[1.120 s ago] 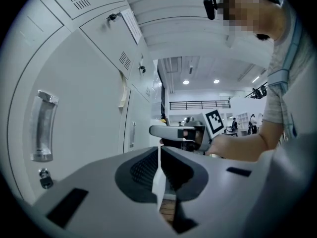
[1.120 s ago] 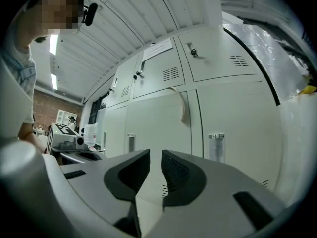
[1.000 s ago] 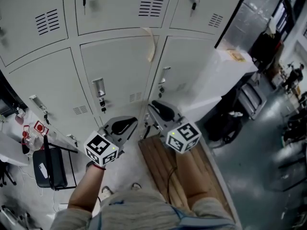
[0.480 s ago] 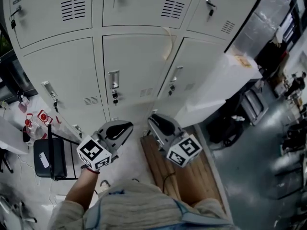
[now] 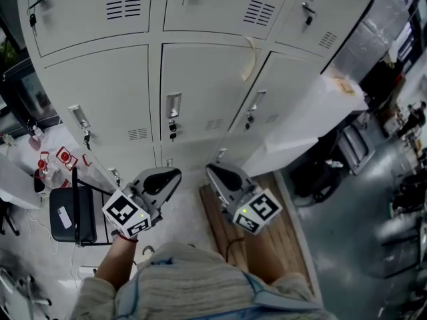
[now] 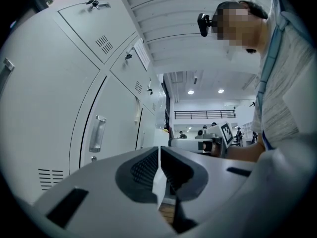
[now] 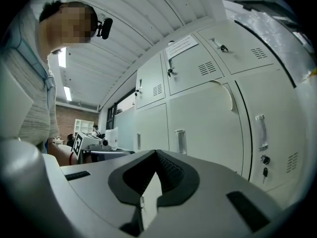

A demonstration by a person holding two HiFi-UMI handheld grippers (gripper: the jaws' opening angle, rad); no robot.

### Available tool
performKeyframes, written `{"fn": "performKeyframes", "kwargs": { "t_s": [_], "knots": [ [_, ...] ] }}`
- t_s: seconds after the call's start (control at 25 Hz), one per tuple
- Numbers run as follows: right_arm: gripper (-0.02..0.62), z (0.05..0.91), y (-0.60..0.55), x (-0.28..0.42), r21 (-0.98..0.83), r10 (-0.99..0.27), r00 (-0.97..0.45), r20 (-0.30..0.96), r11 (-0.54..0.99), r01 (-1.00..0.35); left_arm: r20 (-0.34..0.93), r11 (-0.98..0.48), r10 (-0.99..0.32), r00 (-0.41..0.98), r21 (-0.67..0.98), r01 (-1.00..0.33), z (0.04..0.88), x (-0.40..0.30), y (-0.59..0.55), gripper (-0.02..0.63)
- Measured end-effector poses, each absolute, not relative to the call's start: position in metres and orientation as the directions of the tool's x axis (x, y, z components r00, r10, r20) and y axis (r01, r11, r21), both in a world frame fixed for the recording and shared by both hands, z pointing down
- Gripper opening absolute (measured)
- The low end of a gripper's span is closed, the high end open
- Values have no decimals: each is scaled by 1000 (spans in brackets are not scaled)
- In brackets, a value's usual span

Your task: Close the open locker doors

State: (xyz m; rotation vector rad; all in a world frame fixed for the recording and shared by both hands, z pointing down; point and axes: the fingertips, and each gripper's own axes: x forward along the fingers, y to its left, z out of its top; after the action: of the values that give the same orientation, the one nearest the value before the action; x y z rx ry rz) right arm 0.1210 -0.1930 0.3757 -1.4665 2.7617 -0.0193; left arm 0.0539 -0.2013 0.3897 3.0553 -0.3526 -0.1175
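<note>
A bank of pale grey lockers (image 5: 200,79) fills the upper head view, and every door I can see lies flush. The middle door (image 5: 207,89) has a handle with keys (image 5: 173,112) and a beige strip (image 5: 251,53) at its top edge. My left gripper (image 5: 165,178) and right gripper (image 5: 219,173) hang side by side below the lockers, short of the doors, both shut on nothing. In the left gripper view the left gripper (image 6: 159,155) points along a door with a handle (image 6: 97,133). In the right gripper view the right gripper (image 7: 156,157) faces door handles (image 7: 181,140).
A white box-like cabinet (image 5: 313,115) juts out at the lockers' right end. A wooden pallet (image 5: 273,242) lies under my right arm. A black chair (image 5: 67,215) and a table edge with red items (image 5: 57,160) stand at the left. Dark equipment (image 5: 373,72) crowds the far right.
The head view has tilted up, so the lockers sit lower and larger in it. Both grippers stay shut and close together; the left has drifted slightly left and down.
</note>
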Motion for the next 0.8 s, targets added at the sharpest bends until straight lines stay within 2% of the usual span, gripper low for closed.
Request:
{"fn": "performKeyframes", "kwargs": {
  "t_s": [0.8],
  "knots": [
    [3, 376, -194, 59, 0, -809, -587, 26, 587, -809, -90, -973, -216, 972, 101, -207, 390, 7, -214, 5]
  ]
}}
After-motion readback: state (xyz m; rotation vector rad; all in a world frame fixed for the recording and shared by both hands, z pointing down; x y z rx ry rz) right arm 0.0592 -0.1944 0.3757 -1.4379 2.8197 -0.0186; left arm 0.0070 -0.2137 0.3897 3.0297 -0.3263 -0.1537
